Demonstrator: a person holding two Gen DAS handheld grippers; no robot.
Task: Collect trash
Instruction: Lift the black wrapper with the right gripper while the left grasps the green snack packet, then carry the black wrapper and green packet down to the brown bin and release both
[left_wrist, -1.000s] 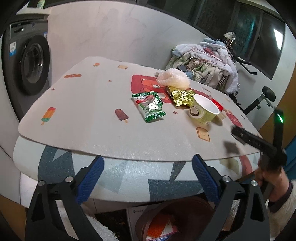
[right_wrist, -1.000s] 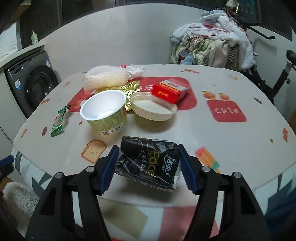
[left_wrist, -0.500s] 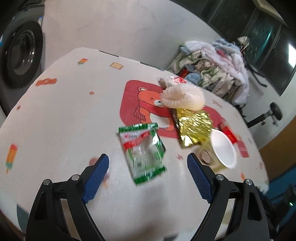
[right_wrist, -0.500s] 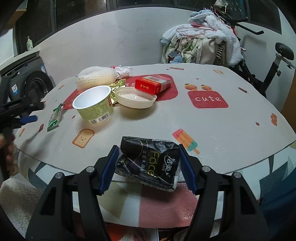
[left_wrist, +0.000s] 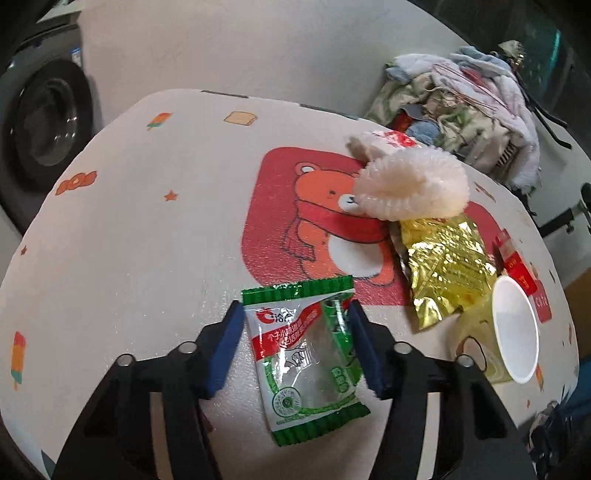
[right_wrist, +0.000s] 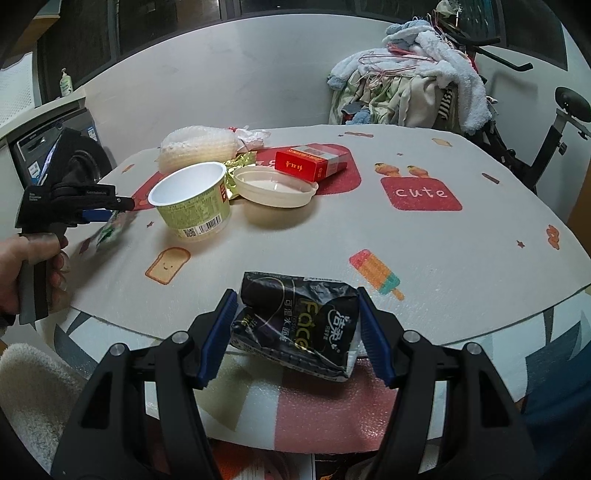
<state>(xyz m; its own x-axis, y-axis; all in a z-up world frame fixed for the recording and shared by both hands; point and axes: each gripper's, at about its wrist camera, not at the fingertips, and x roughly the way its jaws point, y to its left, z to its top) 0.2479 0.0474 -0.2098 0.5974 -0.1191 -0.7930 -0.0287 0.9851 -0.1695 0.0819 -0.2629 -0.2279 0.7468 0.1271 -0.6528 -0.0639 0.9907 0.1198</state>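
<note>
Left hand-held gripper (left_wrist: 295, 347) closing around a flat green-and-clear plastic snack wrapper (left_wrist: 306, 354) on the desk (left_wrist: 129, 240).
Its blue pads flank the wrapper; slick, limp film may buckle or slide out. The right hand-held gripper (right_wrist: 293, 332) pinches a crinkled black tissue pack (right_wrist: 295, 325) above the desk's edge; a loose hold could drop it.

Light: indoor and overhead, fairly even; dark windows behind.
Shadows: soft, short ones lay under the bowl (right_wrist: 275, 186) and cup (right_wrist: 192, 201).
Glare: gold wrapper (left_wrist: 443, 266) glinted.
Blur: green packet (right_wrist: 109, 230) smeared in the right view.
Distortion: fisheye bent the surface (right_wrist: 443, 240); corners went black.
</note>
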